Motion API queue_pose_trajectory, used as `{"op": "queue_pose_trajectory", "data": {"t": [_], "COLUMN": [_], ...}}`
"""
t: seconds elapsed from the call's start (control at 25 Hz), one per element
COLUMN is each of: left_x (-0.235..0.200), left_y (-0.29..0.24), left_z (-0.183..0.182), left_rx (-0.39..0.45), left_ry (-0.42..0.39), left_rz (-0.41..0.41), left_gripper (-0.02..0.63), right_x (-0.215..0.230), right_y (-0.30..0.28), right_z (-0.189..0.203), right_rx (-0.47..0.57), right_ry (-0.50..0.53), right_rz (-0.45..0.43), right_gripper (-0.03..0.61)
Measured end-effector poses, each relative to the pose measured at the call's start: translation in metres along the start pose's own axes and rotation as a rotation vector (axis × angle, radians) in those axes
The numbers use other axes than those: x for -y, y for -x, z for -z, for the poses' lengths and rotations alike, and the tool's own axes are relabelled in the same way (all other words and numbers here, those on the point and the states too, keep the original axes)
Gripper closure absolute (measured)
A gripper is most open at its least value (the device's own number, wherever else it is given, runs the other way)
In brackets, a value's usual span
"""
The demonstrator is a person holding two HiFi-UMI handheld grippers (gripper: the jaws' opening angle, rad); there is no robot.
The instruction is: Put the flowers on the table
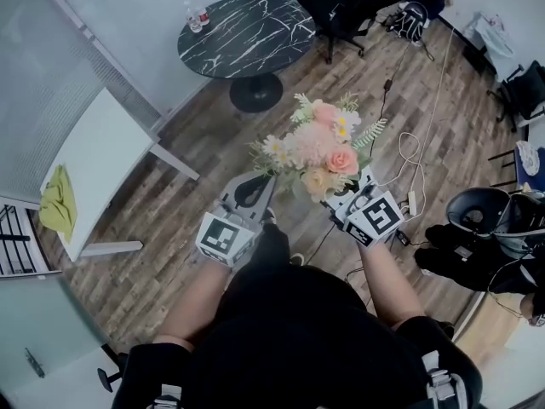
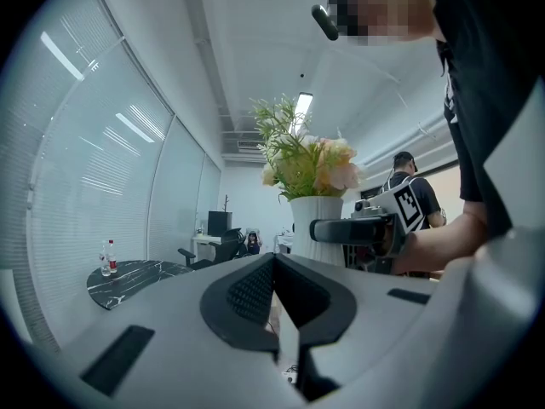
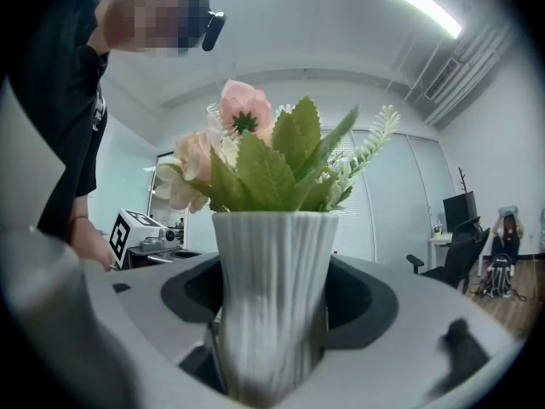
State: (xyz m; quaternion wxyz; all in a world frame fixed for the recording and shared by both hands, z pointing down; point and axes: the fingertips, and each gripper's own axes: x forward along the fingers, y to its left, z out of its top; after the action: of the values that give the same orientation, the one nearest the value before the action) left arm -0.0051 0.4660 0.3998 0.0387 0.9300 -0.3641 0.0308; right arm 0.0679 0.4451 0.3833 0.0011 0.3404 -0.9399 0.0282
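Wood floor (image 1: pixel 409 100) runs under me, with a black round table (image 1: pixel 247 32) well ahead of both tongs and a white table (image 1: pixel 102 160) off to the left of my left tongs (image 1: pixel 253 192). My right tongs (image 1: pixel 351 201) are clenched on the vase (image 3: pixel 272 288), low on its ribbed white body. The flowers (image 1: pixel 319 147) stand above the jaws, in the air over the floor and well apart from either table. The vase looks upright in the right gripper view. My left tongs are pressed together on nothing, just beside the vase on its left.

The step in hand, as I judge it, is the carry. To do it well I should grip firmly and hold the vase upright, since the bouquet looks top-heavy above such a low hold and could swing the vase in the jaws. The left tongs could steady the other side if it tips.

Which table is meant I cannot tell. The round one has two bottles (image 1: pixel 196 13) at its far edge, and the white one has a yellow cloth (image 1: pixel 57 201) on it. I would aim for a bare patch away from those, lower the base flat, and let go only once the vase stands on its own.
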Motion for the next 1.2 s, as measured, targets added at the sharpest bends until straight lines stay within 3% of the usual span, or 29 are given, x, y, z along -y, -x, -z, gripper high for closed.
{"op": "queue_pose_trajectory", "data": {"t": [0.64, 1.2], "left_x": [-0.103, -0.190], "left_y": [-0.070, -0.087], "left_z": [-0.015, -0.020], "left_rx": [0.026, 0.042], "left_ry": [-0.001, 0.013], "left_rz": [0.046, 0.074], "left_gripper": [0.601, 0.601], "right_x": [0.077, 0.102], "right_y": [-0.092, -0.176], "right_z": [-0.011, -0.015], "right_rx": [-0.021, -0.032], "right_ry": [0.008, 0.004], "right_rz": [0.029, 0.051], "right_gripper": [0.241, 0.241]}}
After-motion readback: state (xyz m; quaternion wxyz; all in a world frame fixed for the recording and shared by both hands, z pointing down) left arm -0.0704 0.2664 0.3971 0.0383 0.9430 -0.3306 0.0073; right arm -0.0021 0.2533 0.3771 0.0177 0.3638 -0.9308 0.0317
